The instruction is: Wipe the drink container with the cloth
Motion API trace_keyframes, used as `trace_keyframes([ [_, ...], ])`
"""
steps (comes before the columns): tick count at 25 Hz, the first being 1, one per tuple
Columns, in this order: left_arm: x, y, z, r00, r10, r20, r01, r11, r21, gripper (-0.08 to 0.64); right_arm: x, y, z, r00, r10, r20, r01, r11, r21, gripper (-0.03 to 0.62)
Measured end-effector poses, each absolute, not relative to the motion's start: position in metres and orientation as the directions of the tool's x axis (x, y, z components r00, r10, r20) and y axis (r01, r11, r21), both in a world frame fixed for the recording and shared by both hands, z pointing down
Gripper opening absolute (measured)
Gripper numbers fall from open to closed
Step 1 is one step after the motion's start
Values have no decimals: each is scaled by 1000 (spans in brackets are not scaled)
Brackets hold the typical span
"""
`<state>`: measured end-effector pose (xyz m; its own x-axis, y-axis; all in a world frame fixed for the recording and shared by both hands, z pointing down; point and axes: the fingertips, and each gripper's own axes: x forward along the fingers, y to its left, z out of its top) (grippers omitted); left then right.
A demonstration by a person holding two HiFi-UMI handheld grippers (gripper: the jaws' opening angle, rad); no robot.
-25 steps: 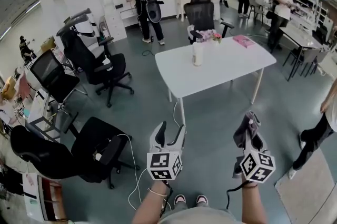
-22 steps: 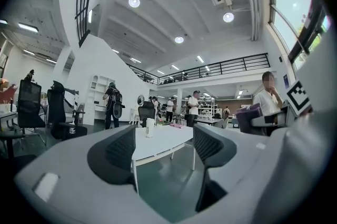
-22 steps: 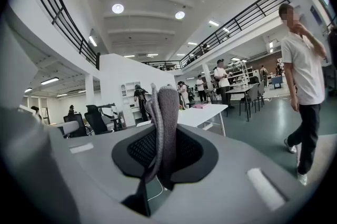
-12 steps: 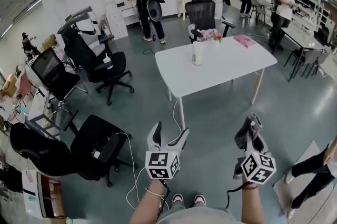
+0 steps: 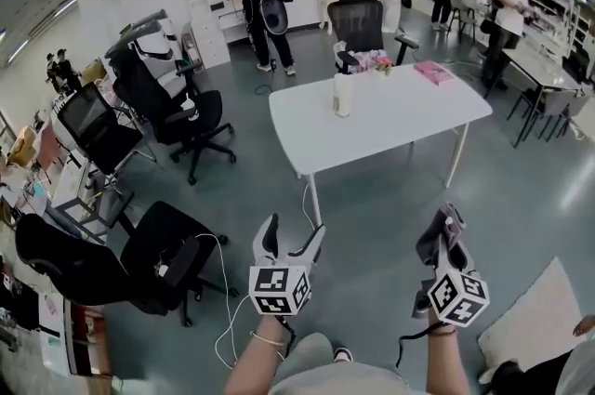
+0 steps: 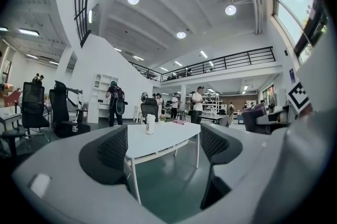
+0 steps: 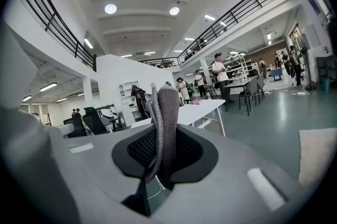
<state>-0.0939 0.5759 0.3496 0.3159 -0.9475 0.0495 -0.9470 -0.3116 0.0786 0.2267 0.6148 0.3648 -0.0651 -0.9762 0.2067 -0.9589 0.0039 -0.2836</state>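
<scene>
A white drink container [image 5: 344, 94] stands upright on the white table [image 5: 409, 110] across the floor, some way ahead of both grippers. It also shows small in the left gripper view [image 6: 150, 124], on the table [image 6: 168, 136]. My left gripper [image 5: 294, 231] is held low in front of me; its jaws have just been opening and stand open with nothing between them [image 6: 166, 146]. My right gripper [image 5: 444, 235] is shut on a grey cloth [image 5: 441, 233], which stands up between the pads [image 7: 166, 112]. In the right gripper view the cloth hides the container.
Black office chairs [image 5: 172, 110] [image 5: 130, 258] fill the left side, with a white cable [image 5: 228, 291] on the floor beside them. Another chair [image 5: 361, 21] and several people stand beyond the table. A pink item [image 5: 433, 72] lies on the table. A pale rug [image 5: 539, 319] lies at lower right.
The left jaws have spread wider. Both grippers have shifted a little towards the table. The person walking at the right edge has moved almost out of view.
</scene>
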Motion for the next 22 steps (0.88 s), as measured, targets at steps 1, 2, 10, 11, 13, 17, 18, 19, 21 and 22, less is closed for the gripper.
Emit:
trace_keyframes([
  [1,-91,572,351,316,-947,52,-947,-311,77,425,230,610,367,-66,-976,209,-957,3,-290,72],
  [2,-88,567,352,317,-947,56,-947,-312,76,423,232,605,368,-68,-975,212,-956,3,-293,72],
  [10,-76,506,356,324,-945,52,-944,-319,81,423,247,554,377,-57,-974,221,-953,-13,-303,72],
  [11,-76,497,355,323,-945,48,-944,-319,84,423,247,547,378,-53,-973,224,-953,-18,-302,72],
  [13,-78,480,355,326,-944,43,-943,-321,92,423,249,534,380,-42,-972,231,-953,-31,-302,72],
  [17,-84,436,355,337,-941,45,-938,-331,102,423,249,499,378,-18,-970,241,-952,-57,-299,72],
  [18,-85,423,355,341,-939,45,-936,-335,104,423,248,489,376,-10,-970,241,-953,-64,-295,72],
  [19,-86,411,355,347,-937,44,-934,-341,103,423,248,478,373,-2,-971,241,-954,-70,-292,72],
  [21,-89,385,354,360,-932,43,-929,-355,101,423,245,456,367,12,-971,238,-955,-82,-284,72],
  [22,-91,372,353,367,-929,42,-927,-362,101,423,243,444,364,20,-972,236,-956,-87,-279,72],
])
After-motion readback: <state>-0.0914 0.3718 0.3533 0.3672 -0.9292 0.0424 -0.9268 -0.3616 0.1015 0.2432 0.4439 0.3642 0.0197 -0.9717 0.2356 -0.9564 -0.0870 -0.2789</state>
